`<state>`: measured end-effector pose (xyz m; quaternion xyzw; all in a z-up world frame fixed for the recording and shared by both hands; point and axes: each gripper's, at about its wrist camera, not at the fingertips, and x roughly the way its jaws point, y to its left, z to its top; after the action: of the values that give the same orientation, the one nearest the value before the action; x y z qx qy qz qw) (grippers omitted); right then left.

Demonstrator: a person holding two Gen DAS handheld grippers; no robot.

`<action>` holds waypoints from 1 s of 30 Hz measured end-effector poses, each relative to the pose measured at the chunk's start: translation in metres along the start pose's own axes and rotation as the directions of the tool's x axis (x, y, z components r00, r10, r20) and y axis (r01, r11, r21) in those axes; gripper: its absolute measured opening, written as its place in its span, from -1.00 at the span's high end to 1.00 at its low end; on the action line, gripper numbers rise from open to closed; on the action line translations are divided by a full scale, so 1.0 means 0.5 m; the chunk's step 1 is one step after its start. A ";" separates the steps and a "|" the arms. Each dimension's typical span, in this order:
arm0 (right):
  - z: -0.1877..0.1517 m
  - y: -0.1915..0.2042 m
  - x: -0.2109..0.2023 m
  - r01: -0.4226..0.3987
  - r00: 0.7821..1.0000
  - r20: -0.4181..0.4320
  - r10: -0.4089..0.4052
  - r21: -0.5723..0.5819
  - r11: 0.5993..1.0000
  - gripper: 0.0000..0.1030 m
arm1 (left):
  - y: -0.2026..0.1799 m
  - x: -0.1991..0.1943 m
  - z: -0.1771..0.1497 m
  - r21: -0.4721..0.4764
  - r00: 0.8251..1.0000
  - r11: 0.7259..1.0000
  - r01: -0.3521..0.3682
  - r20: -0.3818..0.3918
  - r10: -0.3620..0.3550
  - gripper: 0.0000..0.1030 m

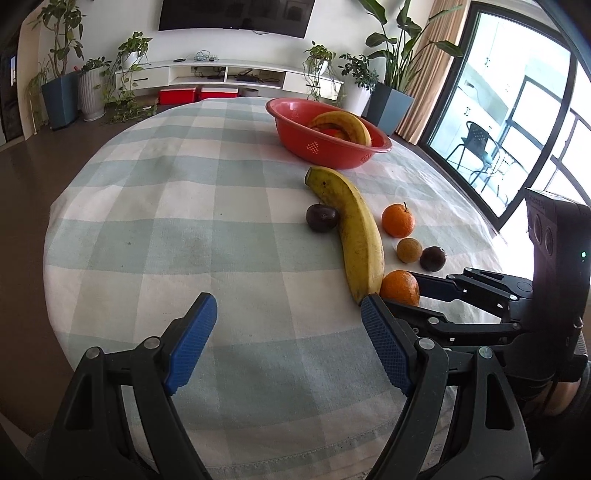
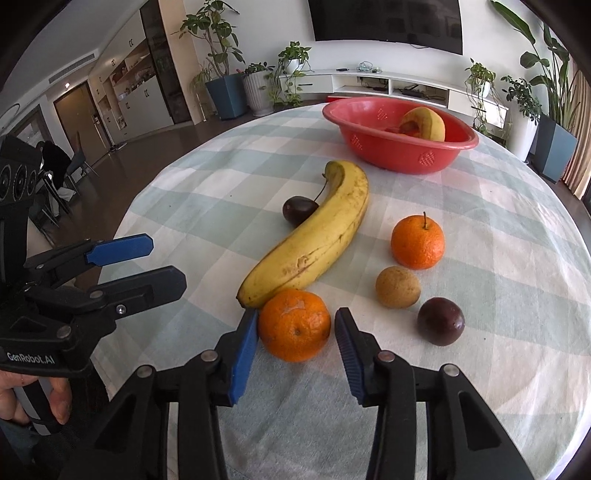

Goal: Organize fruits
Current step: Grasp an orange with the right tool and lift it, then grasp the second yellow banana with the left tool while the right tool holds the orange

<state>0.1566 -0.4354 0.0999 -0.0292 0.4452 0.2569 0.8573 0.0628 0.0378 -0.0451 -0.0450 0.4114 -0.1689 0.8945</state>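
Step in hand: taking the near orange [image 2: 293, 325]. It sits between our right gripper [image 2: 295, 332] pads, left pad touching, right pad just clear. Left gripper [image 1: 288, 343] apart, empty. Next, we judge: clamp, lift, carry ahead to basin [image 2: 399, 155].

Bright room, potted plants [image 1: 61, 55], perhaps television [image 1: 236, 14]

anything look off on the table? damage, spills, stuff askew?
No spills. The loose banana is bruised and brown-flecked, and the near orange has a pale scuff on its peel. Six fruits lie outside the red basket, which holds another banana.
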 end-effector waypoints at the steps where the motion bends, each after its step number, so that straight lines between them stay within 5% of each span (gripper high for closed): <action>1: -0.001 0.001 0.002 0.008 1.000 -0.003 -0.008 -0.011 1.000 0.17 | -0.002 0.002 0.000 0.002 1.000 1.000 0.001 -0.003 -0.001 -0.55; 14: -0.020 -0.060 -0.073 0.022 0.995 0.099 -0.033 0.116 0.993 0.22 | -0.082 0.013 0.062 0.122 1.000 0.992 0.009 0.009 -0.011 -0.53; 20: -0.025 -0.118 -0.118 0.032 0.982 0.178 -0.070 0.209 0.977 0.22 | -0.143 0.104 0.109 0.200 0.991 0.979 0.033 -0.137 -0.005 0.28; 30: -0.036 -0.164 -0.121 -0.015 0.977 0.206 -0.045 0.279 0.960 0.22 | -0.173 0.170 0.132 0.255 0.975 0.967 -0.022 -0.208 0.077 0.28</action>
<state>0.1528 -0.5363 0.1215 0.1159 0.3834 0.1865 0.8971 0.1408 -0.0763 -0.0439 0.0974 0.4826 -0.2010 0.8469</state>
